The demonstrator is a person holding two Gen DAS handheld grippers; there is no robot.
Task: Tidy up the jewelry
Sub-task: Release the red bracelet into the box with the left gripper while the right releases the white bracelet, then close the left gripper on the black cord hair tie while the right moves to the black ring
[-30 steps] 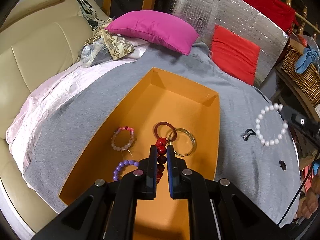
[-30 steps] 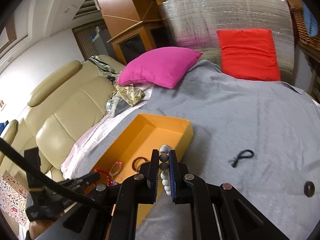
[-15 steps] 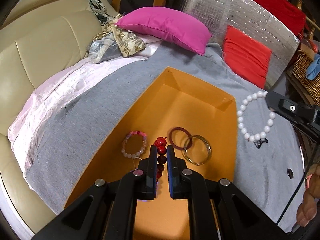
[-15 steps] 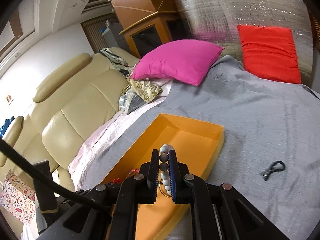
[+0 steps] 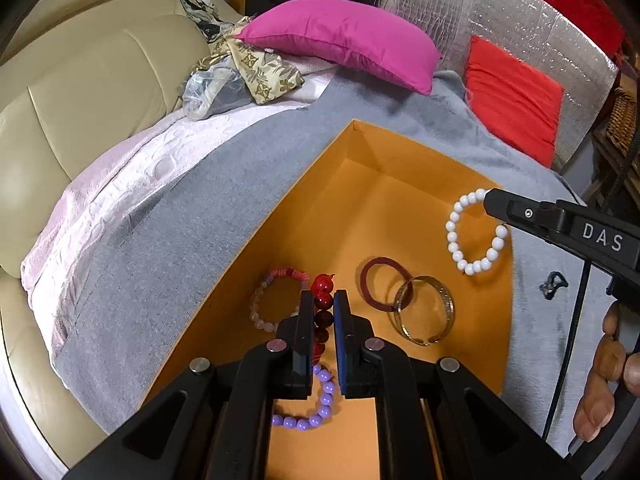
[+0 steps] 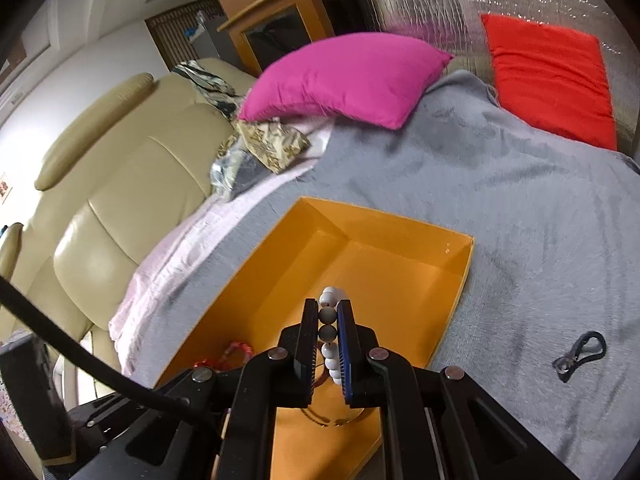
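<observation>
Right claw clenched on the white bead bracelet, gripping a few beads at one side; the rest of the loop hangs free above the right part of the orange box.

Left claw clenched on the red bead bracelet, held over the box floor.

Already lying in the box: pink bead bracelet, purple bead bracelet, dark red bangle overlapped by the gold bangle.

A small black clip lies on the grey blanket, well apart from the box.

Handling judgement:
- Bead strands look light and limp, probably on elastic.
- Round glossy beads may roll out of flat pads; pinching across two or three beads seems safest.
- Strands will swing and drape on release.
- Bangles are rigid and take a grip on the rim.
</observation>
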